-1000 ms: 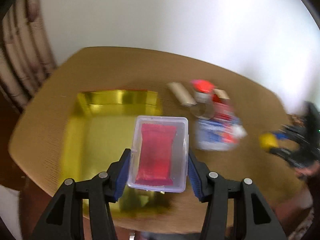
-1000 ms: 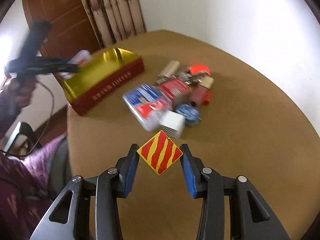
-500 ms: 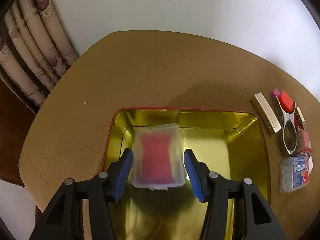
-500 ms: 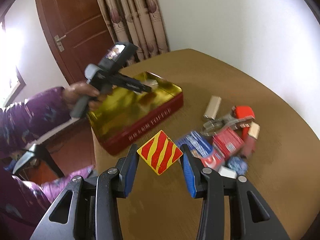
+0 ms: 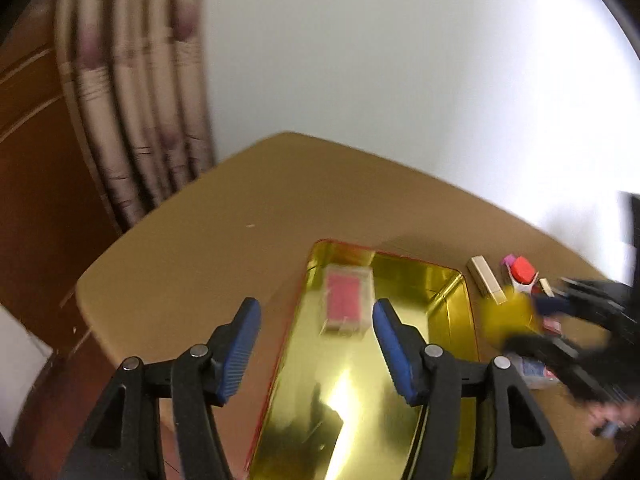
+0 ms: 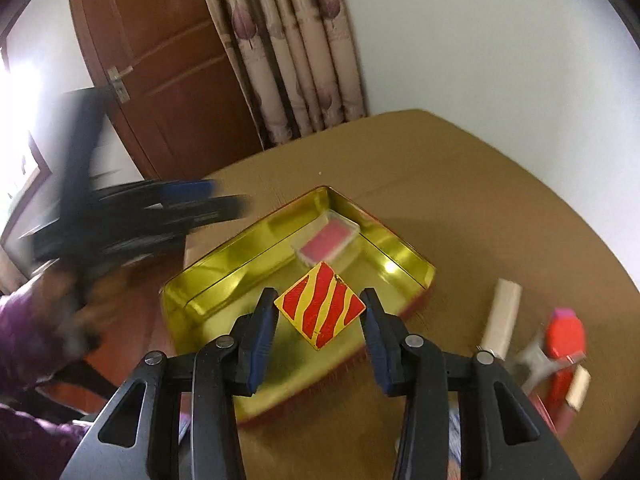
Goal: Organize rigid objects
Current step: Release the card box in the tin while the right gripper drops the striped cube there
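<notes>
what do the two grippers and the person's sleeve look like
Both the left gripper and the right gripper share one build: black plastic jaws with triangular cut-outs, silver round pivot pins, and ribbed blue pads on the inner faces. In the right wrist view the person's sleeve is purple. No cable shows clearly; that side of the picture is blurred.

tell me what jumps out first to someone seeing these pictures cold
The shiny gold tin in the middle of the brown table grabs the eye, with a clear box holding a red pack in its far corner. Next is the red-and-yellow striped square tile, pinched corner to corner in the right gripper just above the tin. The left gripper hangs open over the tin's left edge.
</notes>
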Demonstrator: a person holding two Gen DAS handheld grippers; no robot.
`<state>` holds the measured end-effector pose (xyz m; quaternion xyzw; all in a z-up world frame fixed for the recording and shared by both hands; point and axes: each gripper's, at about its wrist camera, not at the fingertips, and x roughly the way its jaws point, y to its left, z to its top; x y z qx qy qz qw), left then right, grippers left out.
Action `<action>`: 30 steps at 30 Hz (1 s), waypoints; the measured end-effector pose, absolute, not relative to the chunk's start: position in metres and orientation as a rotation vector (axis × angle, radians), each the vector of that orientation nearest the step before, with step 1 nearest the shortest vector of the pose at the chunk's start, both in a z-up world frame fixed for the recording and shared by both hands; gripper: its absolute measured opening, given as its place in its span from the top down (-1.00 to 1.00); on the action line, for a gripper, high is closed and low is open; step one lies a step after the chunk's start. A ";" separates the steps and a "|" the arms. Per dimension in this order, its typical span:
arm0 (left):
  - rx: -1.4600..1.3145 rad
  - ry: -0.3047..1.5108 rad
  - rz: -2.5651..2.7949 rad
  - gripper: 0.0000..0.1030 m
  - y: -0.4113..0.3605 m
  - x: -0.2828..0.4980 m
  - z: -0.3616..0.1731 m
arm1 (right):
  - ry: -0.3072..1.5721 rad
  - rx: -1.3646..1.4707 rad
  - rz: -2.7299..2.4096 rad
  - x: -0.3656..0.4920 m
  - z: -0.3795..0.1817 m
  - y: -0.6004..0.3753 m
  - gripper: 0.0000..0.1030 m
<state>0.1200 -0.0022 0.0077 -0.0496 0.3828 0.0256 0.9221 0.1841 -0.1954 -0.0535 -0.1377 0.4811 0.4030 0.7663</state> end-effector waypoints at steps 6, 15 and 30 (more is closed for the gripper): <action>-0.146 0.783 0.070 -0.21 0.011 0.057 -0.008 | 1.112 -0.305 0.813 0.213 -0.095 -0.162 0.24; -0.169 0.841 0.007 -0.22 0.018 0.054 -0.024 | 1.152 -0.344 0.711 0.227 -0.124 -0.151 0.24; -0.011 0.761 -0.047 -0.22 -0.018 0.039 -0.021 | 0.824 -0.144 0.570 0.182 -0.040 -0.228 -0.42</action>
